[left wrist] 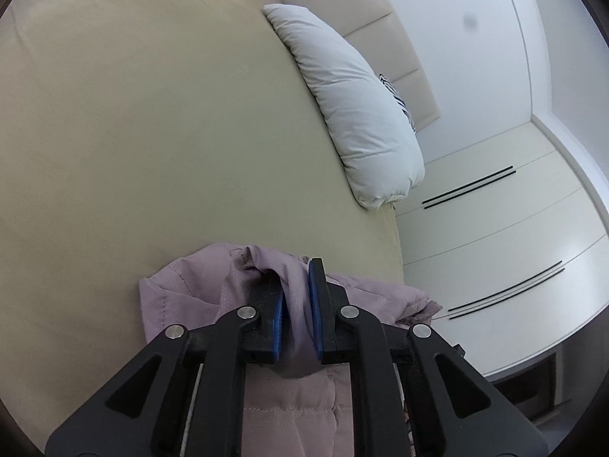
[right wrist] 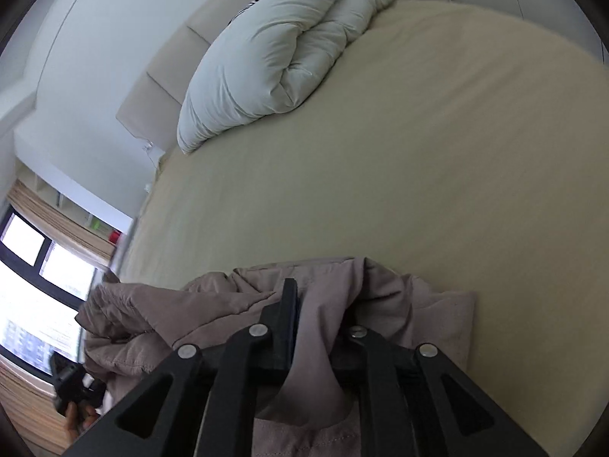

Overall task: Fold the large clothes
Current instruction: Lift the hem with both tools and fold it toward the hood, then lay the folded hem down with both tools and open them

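The left gripper pinches a fold of the mauve jacket between its blue pads. The right gripper clamps another fold, its right finger buried in cloth. The jacket lies bunched on the near edge of the bed, its lower part cut off; a duvet sits well beyond.

My left gripper, black with blue pads, pinches a fold of the quilted mauve padded jacket at six o'clock, the fabric bunched between both pads. The jacket lies on the beige bed sheet. A folded white duvet rests at one o'clock against the cream padded headboard. White wardrobe doors with thin black handles stand at three o'clock.
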A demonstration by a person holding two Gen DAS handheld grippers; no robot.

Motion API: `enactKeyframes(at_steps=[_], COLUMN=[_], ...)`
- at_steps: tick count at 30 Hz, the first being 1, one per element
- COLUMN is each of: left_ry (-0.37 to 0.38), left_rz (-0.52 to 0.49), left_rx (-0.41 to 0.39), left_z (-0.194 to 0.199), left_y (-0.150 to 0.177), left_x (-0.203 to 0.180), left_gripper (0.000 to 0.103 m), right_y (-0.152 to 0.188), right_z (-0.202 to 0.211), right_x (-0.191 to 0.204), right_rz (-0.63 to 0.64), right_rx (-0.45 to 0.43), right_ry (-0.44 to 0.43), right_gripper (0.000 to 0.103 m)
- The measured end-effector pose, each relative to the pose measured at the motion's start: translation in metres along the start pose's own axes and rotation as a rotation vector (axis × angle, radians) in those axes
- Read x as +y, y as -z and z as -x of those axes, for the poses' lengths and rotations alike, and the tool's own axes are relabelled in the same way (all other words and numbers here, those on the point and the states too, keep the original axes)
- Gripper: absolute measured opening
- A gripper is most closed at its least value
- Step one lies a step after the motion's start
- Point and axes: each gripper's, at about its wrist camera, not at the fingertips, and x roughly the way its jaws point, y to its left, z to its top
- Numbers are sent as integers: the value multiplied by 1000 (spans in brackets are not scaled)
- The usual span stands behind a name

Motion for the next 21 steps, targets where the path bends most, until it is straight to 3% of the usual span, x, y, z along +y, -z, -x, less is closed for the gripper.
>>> enactKeyframes(at_steps=[1, 3, 4, 6, 8, 10, 11, 14, 17, 21], left_ry=[-15, -71, -95, -145, -190, -242, -266, -364, -458, -542], left_rz=[-18, -63, -111, -252, -402, -541, -598, -714, -769, -795], left_rx=[-34, -116, -149, -179, -153, -117, -88, 14, 95, 143], left_z=[11, 36, 44, 53, 39, 5, -14, -87, -147, -201], left_y=[-3, -7, -5, 3, 27, 52, 65, 94, 104, 94], left_x=[-2, -11, -23, -57, -97, -131, -141, -151, -140, -113], left_gripper=[12, 13, 13, 13, 13, 13, 13, 13, 13, 13], right_y=[0, -2, -2, 0, 6, 21, 33, 65, 82, 74], right_z=[6, 24, 36, 65, 91, 92, 87, 49, -3, -52], right_x=[-6, -5, 1, 22, 58, 98, 116, 163, 171, 144], right_rz=[-25, -14, 3, 75, 192, 311, 378, 577, 644, 606], right_rx=[-14, -35, -47, -117, -191, -142, -110, -31, 56, 118], right_ry=[-44, -78, -75, -18, 22, 61, 83, 168, 271, 330], right_gripper=[26, 53, 57, 75, 76, 71, 64, 54, 45, 48])
